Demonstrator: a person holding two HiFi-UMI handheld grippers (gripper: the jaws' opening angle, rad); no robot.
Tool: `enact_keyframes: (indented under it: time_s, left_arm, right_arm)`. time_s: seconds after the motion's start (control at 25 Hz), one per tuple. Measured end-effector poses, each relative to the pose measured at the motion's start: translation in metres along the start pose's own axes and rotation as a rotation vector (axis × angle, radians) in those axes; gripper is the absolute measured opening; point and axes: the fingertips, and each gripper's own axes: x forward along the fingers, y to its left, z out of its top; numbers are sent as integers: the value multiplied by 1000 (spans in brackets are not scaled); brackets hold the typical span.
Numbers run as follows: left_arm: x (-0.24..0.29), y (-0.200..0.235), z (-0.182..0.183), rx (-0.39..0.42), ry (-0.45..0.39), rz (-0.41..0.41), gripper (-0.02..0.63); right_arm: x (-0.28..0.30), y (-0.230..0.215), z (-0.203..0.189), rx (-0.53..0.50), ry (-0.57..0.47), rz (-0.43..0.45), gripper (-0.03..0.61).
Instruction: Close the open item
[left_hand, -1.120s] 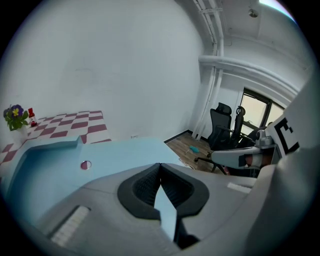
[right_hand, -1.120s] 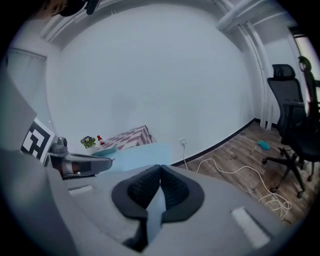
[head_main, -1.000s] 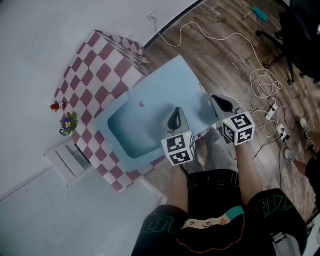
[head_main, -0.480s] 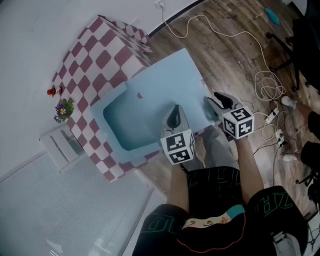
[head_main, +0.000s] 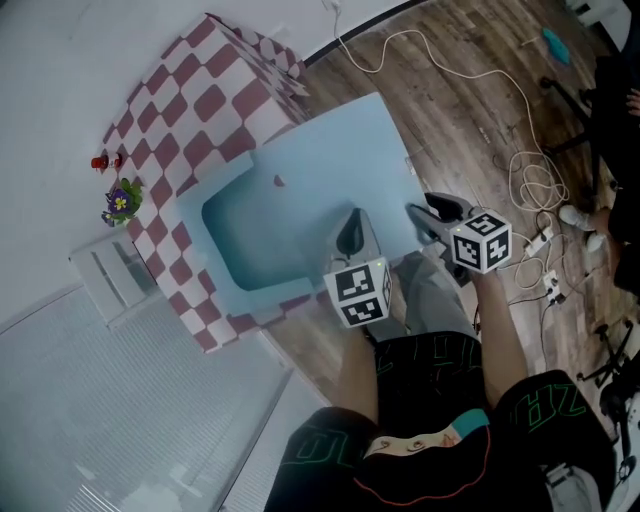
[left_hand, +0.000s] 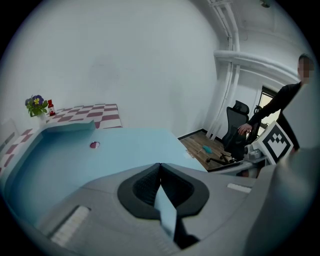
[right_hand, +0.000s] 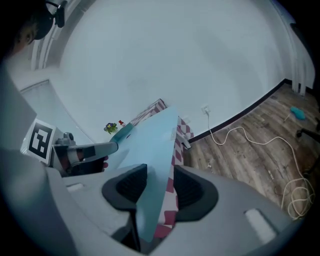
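Observation:
A light blue door (head_main: 340, 150) with a small pink knob (head_main: 279, 181) stands swung out from a red-and-white checkered cabinet (head_main: 190, 100). Both grippers are at the door's near edge. My left gripper (head_main: 350, 225) is shut on that edge, and in the left gripper view the thin blue edge (left_hand: 165, 210) is pinched in the left gripper (left_hand: 159, 172). My right gripper (head_main: 425, 212) is opening. In the right gripper view the door's edge (right_hand: 152, 200) stands between the jaws of the right gripper (right_hand: 159, 187), with a gap showing at the right pad.
A small flower pot (head_main: 118, 200) and a red item (head_main: 100, 160) sit on the cabinet's top. A white shelf (head_main: 105, 270) stands beside it. Cables (head_main: 530, 180) lie over the wooden floor at the right, near an office chair (head_main: 610, 90). A person (left_hand: 280, 100) stands beyond.
The right gripper's jaws have spread apart on the door's edge. Both grippers stay at the near edge, and the view has drifted slightly.

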Motion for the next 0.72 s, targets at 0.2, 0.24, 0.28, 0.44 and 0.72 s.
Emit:
enact_keyframes:
  time_s: [0.2,0.24,0.28,0.44,0.72]
  left_arm:
    - [-9,9,5,-14,-18,19,9]
    - [-12,11,7,-17,-24,21,9]
    - [-14,12,9,-19,-31,22,8]
    - [-24,16,21,-22,-70,17,8]
    - [-49,40,36,-48,-135,34,8]
  right_arm:
    - [-10,5,9,-5,-13,8,101]
    - [-13,8,13,-5,-16,16,89]
    - [-17,11,17,-7,-19,26,78]
    - [-29,26,35,-30,-25,63,49]
    - [-36,59,67,-107,-59,58,28]
